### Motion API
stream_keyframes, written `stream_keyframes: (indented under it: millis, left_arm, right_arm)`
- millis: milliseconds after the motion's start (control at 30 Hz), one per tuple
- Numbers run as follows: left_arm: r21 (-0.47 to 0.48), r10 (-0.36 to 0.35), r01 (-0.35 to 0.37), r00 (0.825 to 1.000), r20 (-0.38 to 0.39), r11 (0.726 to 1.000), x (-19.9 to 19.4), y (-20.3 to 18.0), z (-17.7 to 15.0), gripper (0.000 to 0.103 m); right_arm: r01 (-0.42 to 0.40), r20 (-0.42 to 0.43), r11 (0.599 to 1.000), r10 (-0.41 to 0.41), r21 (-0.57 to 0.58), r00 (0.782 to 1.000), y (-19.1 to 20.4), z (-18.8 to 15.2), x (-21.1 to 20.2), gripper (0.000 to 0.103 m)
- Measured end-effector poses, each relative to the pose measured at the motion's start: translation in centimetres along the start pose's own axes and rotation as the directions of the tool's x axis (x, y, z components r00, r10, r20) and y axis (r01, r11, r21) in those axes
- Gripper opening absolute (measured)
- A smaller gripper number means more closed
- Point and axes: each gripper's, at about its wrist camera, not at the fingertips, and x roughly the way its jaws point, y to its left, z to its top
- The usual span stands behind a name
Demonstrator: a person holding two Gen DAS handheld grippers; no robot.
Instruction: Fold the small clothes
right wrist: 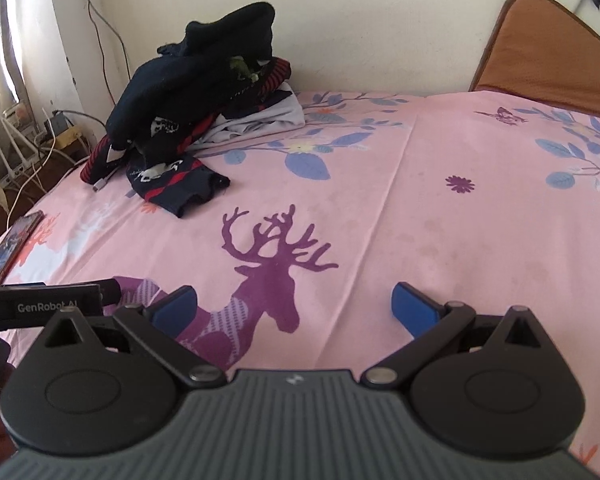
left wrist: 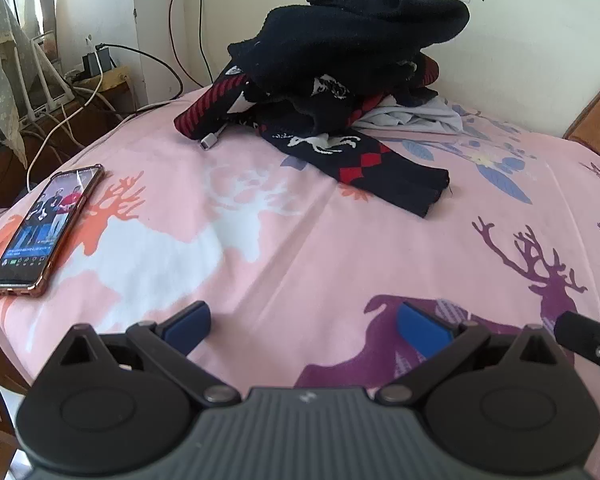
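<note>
The jaws of both grippers are spread wide, with nothing held between the blue pads. The left gripper (left wrist: 304,330) is seen at the bottom of the left wrist view, above a pink bedsheet (left wrist: 300,240) printed with deer and flowers. The right gripper (right wrist: 294,306) is seen at the bottom of the right wrist view, over a purple deer print (right wrist: 272,276) on the same sheet. A black part of the other gripper is seen at the lower right edge of the left wrist view, and a black bar lettered "GenRobot.AI" is seen at the lower left of the right wrist view.

The pile of clothes (left wrist: 340,64) is found in the upper centre of the left wrist view and in the upper left of the right wrist view, well apart from both grippers and close to the cream wall (right wrist: 380,20). The pile is topped by a crumpled black garment (left wrist: 364,28). Beneath it a dark knit with red diamonds and a white animal figure (left wrist: 360,156) is spread toward the frame centre, and a pale grey-white garment (left wrist: 416,118) is tucked at the right side of the pile.

A phone (left wrist: 48,232) in a clear case, its screen lit, is laid on the sheet at the left of the left wrist view. A white cable plug (left wrist: 210,142) is seen beside the left edge of the pile. A brown headboard (right wrist: 552,56) is seen at the upper right of the right wrist view.
</note>
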Motion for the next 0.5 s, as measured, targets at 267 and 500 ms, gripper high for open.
stream_keyframes:
  millis: [267,500]
  left_arm:
    - [0.003,-0.002,0.002,1.000,0.020,1.000,-0.04,0.04,-0.29,0.103]
    - [0.002,-0.002,0.002,1.000,0.017,1.000,-0.01,0.07,-0.25,0.103]
  right_arm:
    - [0.037,0.006,0.999,-0.037,-0.031,0.999,0.69,-0.29,0.16,0.103]
    - [0.043,0.008,0.998,-0.043,-0.040,0.999,0.75,-0.38,0.20,0.103]
